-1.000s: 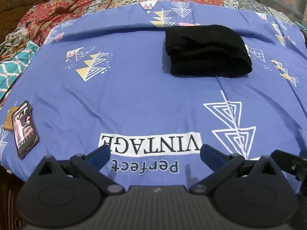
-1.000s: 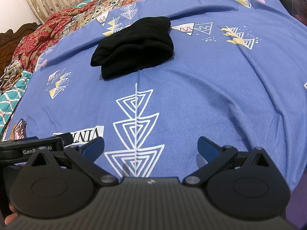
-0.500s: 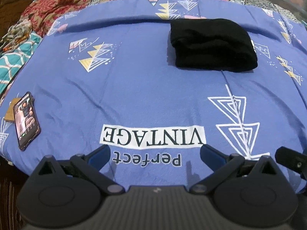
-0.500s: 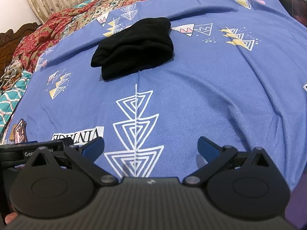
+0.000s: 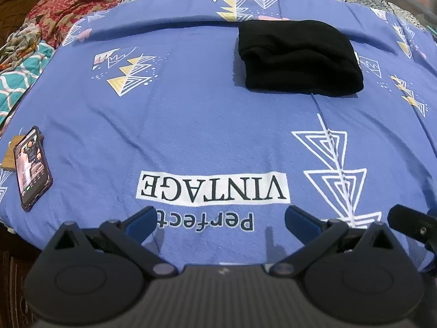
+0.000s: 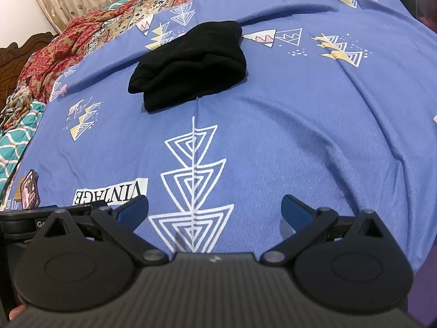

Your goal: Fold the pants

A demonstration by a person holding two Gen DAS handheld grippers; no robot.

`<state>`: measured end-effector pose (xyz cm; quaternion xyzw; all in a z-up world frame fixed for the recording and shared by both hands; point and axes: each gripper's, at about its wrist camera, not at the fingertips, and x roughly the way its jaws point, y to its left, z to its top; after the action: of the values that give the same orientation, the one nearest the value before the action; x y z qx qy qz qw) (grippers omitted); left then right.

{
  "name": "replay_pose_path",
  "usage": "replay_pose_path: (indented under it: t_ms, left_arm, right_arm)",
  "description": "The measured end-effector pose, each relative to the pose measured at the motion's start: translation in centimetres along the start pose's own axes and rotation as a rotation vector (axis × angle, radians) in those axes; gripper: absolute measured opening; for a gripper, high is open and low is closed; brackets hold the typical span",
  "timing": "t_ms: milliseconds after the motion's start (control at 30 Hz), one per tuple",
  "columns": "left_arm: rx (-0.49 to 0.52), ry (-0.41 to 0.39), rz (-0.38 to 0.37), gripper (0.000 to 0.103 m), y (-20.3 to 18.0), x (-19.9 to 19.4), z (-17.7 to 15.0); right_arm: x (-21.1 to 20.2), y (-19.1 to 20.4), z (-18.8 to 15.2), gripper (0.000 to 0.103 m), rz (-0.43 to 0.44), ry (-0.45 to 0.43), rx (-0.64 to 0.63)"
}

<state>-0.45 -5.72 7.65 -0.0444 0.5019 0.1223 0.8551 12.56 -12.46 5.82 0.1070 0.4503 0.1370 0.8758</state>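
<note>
Pants (image 5: pixel 299 57) lie folded at 1 o'clock on the bedsheet (image 5: pixel 191 125); left gripper (image 5: pixel 220 220) and right gripper (image 6: pixel 214 209) are spread, empty. Folding appears complete; no further grasp seems required.

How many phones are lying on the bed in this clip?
1. A phone, screen lit, lies at the left edge of the blue bedsheet, far from the folded black pants. Others could be hidden under the bedding at the head of the bed.
</note>
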Motion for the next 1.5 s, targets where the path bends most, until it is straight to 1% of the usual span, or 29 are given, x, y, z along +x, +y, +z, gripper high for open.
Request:
replay_pose_path:
  t_ms: [67,367,567,1233,1500]
  left_arm:
    - [-0.012,0.008,-0.015,0.103,0.1,0.05,-0.04]
    - [0.0,0.047,-0.011,0.103,-0.21,0.43,-0.28]
    - [-0.01,0.066,-0.008,0.103,-0.01,0.77,-0.26]
    - [0.026,0.059,0.025,0.103,-0.34,0.95,-0.54]
    - [0.031,0.061,0.023,0.103,-0.39,0.95,-0.51]
  right_arm:
    - [0.02,-0.03,0.0,0.103,0.001,0.0,-0.002]
    - [0.05,-0.13,-0.1,0.103,0.003,0.003,0.004]
    - [0.11,-0.11,-0.2,0.103,0.005,0.009,0.009]
    - [0.22,-0.47,-0.13,0.103,0.016,0.014,0.011]
    - [0.2,-0.82,0.02,0.103,0.022,0.017,0.015]
